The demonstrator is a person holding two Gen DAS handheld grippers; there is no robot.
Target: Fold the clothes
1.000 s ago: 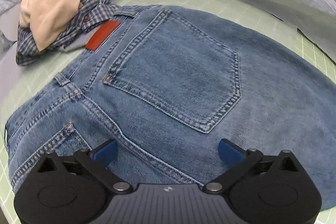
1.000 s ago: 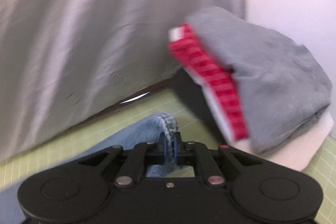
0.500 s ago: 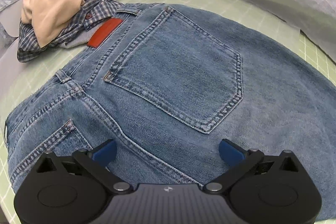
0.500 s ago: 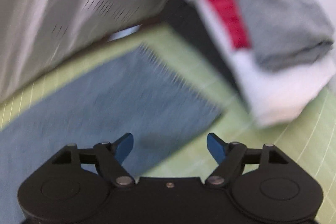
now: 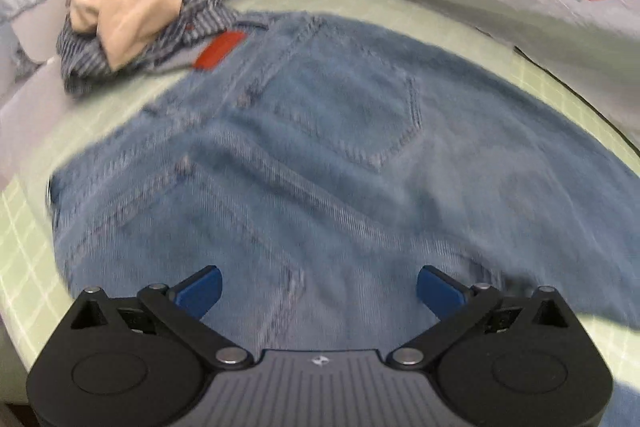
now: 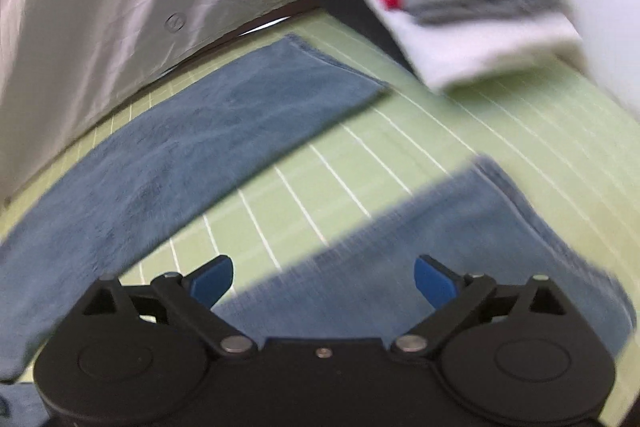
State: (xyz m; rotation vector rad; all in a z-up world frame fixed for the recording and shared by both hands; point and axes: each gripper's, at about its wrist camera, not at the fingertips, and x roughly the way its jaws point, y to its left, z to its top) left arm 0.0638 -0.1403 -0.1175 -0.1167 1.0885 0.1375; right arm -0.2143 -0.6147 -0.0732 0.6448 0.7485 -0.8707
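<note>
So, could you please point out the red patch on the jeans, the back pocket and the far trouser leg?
red patch [image 5: 219, 49], left wrist view, its middle.
back pocket [image 5: 348, 103], left wrist view, pocket centre.
far trouser leg [image 6: 224, 131], right wrist view, mid-leg.

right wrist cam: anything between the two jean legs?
Nothing. Between the far leg and the near leg lies only bare green grid mat, seen in the right wrist view.
</note>
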